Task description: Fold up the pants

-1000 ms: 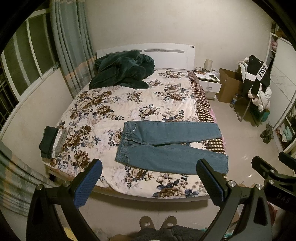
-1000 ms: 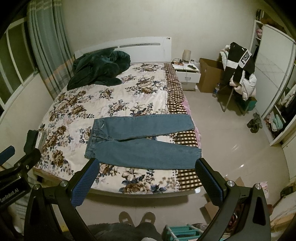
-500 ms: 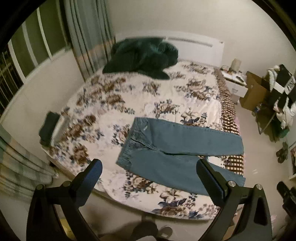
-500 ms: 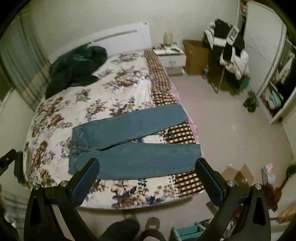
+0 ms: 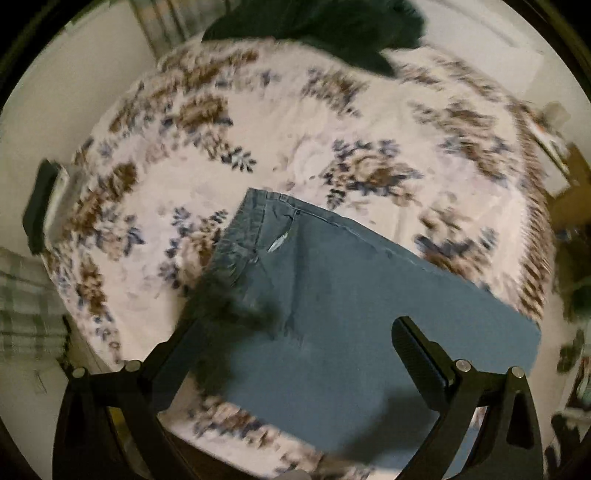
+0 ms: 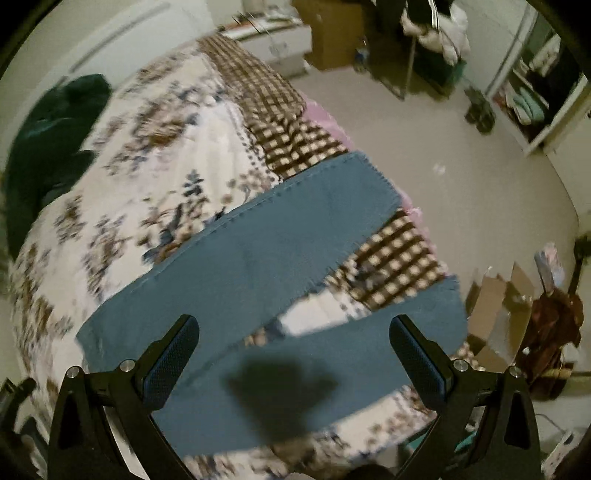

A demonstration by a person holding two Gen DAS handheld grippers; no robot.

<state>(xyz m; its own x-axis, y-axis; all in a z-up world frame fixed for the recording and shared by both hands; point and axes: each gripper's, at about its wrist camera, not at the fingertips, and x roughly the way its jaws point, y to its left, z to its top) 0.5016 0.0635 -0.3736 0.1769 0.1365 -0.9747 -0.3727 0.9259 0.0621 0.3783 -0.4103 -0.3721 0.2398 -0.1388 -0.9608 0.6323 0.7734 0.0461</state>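
Blue jeans [image 5: 332,295] lie flat on the flowered bedspread [image 5: 288,133], waistband to the left and legs spread apart toward the right. My left gripper [image 5: 295,354] hovers open above the waist and crotch area, holding nothing. In the right wrist view the two pant legs [image 6: 258,258] run toward the bed's right edge, with their hems near the checked border. My right gripper [image 6: 293,354] is open above the nearer leg, casting a shadow on it. Both views are blurred by motion.
A dark green blanket [image 5: 332,22] is heaped at the head of the bed. Folded dark clothes [image 5: 40,206] sit at the bed's left edge. Right of the bed are bare floor [image 6: 461,155], a nightstand [image 6: 280,40], cardboard boxes [image 6: 495,295] and a clothes-laden chair [image 6: 436,29].
Both grippers have dropped and moved forward toward the bed, so the jeans fill much more of each view. The left went to the waist end, the right to the leg end. Jaws stay open.
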